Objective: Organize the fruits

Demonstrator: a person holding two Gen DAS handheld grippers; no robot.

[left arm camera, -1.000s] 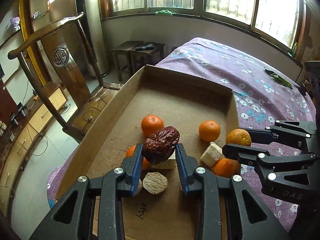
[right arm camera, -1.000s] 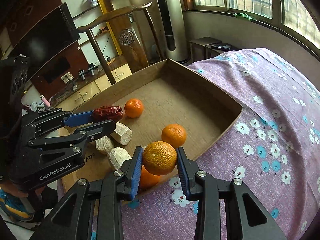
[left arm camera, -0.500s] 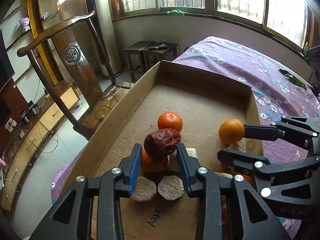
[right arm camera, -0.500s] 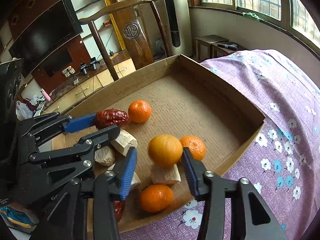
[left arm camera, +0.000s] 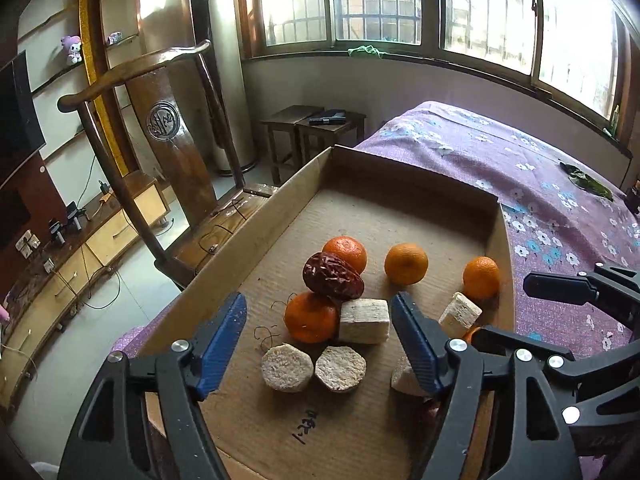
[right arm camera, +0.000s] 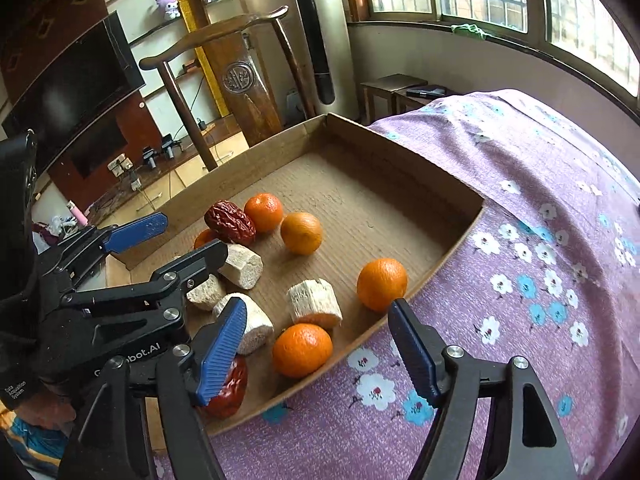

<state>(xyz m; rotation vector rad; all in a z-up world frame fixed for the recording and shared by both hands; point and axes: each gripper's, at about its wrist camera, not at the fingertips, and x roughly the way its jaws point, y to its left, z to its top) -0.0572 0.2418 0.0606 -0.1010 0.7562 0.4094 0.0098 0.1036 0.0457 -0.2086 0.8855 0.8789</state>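
A shallow cardboard tray (left arm camera: 408, 172) (right arm camera: 400, 148) lies on a purple flowered bedspread. In it are several oranges, several pale cut chunks and two red dates. One red date (left arm camera: 332, 276) (right arm camera: 230, 222) rests on top of an orange (left arm camera: 311, 317) and a pale chunk (left arm camera: 365, 321). The orange (left arm camera: 406, 263) (right arm camera: 301, 233) sits free on the tray floor. My left gripper (left arm camera: 318, 338) (right arm camera: 176, 236) is open and empty above the near pile. My right gripper (right arm camera: 318, 342) (left arm camera: 532, 308) is open and empty over the tray's near right edge. A second date (right arm camera: 228, 390) lies under its left finger.
The bedspread (right arm camera: 540, 240) extends to the right and back. A wooden chair (left arm camera: 160, 128) stands left of the tray. Two small dark stools (left arm camera: 312, 128) stand beyond it under the window. A TV and low cabinet are at far left.
Both grippers opened. The left one let the red date go onto the pile. The right one let its orange go into the tray. Both drew back a little.
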